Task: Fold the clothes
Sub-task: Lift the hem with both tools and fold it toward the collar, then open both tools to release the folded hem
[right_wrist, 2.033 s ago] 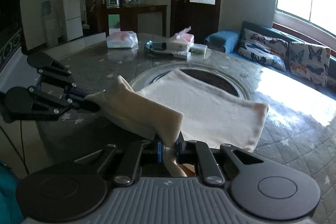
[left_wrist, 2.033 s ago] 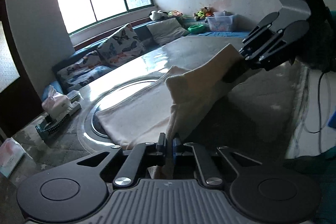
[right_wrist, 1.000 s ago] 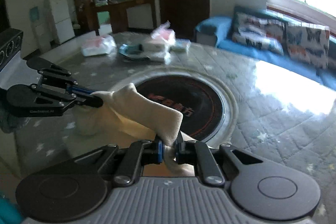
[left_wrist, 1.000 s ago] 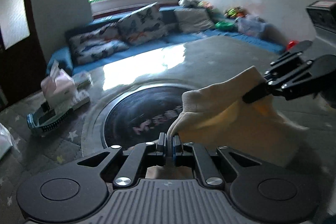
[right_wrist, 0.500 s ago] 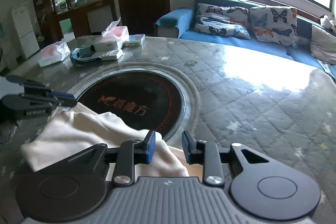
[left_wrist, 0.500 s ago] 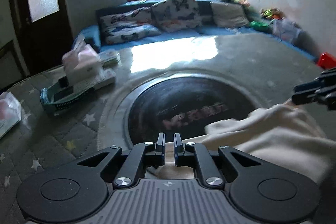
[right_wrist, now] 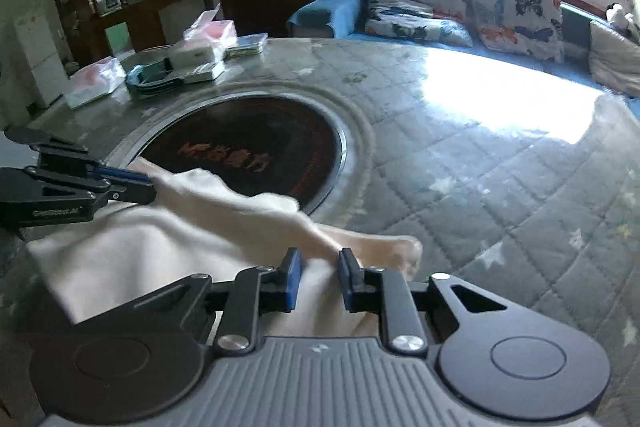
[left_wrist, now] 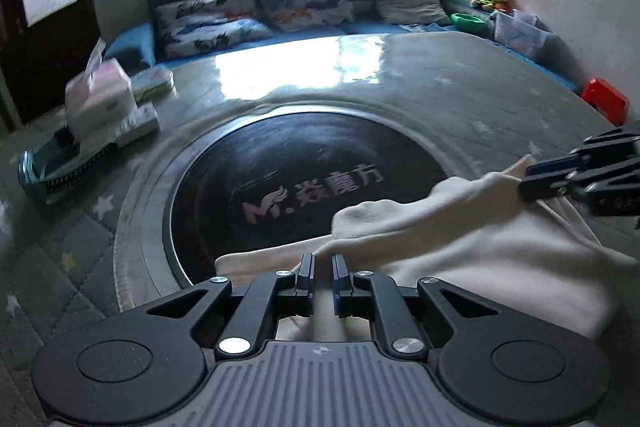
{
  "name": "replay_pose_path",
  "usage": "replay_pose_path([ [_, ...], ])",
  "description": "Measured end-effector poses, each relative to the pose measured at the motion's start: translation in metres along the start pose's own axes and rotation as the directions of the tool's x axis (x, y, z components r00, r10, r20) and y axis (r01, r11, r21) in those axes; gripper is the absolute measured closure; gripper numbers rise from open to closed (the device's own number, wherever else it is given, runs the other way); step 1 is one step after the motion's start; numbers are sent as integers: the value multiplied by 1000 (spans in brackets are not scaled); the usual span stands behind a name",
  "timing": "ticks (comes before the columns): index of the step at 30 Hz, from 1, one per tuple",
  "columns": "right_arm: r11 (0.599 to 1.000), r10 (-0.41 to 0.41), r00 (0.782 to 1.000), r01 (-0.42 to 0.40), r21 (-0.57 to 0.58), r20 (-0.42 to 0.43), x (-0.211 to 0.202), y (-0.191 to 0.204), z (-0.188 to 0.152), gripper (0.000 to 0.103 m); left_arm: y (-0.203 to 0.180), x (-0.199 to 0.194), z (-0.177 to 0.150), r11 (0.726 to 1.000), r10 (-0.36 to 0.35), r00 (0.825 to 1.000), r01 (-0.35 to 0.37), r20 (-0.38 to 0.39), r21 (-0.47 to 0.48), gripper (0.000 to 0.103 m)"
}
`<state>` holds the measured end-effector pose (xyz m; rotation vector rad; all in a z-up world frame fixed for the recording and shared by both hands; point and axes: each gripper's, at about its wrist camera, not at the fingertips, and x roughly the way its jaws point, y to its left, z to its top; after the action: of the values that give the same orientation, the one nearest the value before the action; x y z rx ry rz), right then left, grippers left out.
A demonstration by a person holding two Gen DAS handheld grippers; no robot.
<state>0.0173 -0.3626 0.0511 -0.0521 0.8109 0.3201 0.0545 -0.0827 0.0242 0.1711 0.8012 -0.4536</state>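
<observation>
At the left of the left wrist view a shallow teal tray [left_wrist: 44, 171] holds a white tissue pack [left_wrist: 98, 101]. The grey quilted tabletop [right_wrist: 500, 187] carries a round black glass inset [left_wrist: 280, 195]; a blue sofa with butterfly cushions [right_wrist: 460, 15] lines the window wall. The cream folded cloth [left_wrist: 460, 251] lies at lower centre, long axis left to right. The left gripper [left_wrist: 322, 273] has its fingers slightly parted around a fold; the right gripper [right_wrist: 318, 277] has its fingers wider apart, loosely astride the cloth.
</observation>
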Motion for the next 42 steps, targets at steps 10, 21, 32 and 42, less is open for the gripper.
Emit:
replay_pose_path([
  [10,997,64,998,-65,-46,-9,24,26,15,85,2,2,3,1000,0,1000,0,2,-5,92],
  [21,997,52,998,-51,-64,22,-1,29,15,85,-14,-20,-3,1000,0,1000,-1,27,7,72],
  [32,999,-15,999,14,37,29,-45,-6,-22,84,-34,-70,-51,995,34,997,-41,75,89,73],
  [42,992,-16,999,12,126,30,-41,-27,-36,84,-39,-78,-70,991,74,993,-83,91,103,73],
])
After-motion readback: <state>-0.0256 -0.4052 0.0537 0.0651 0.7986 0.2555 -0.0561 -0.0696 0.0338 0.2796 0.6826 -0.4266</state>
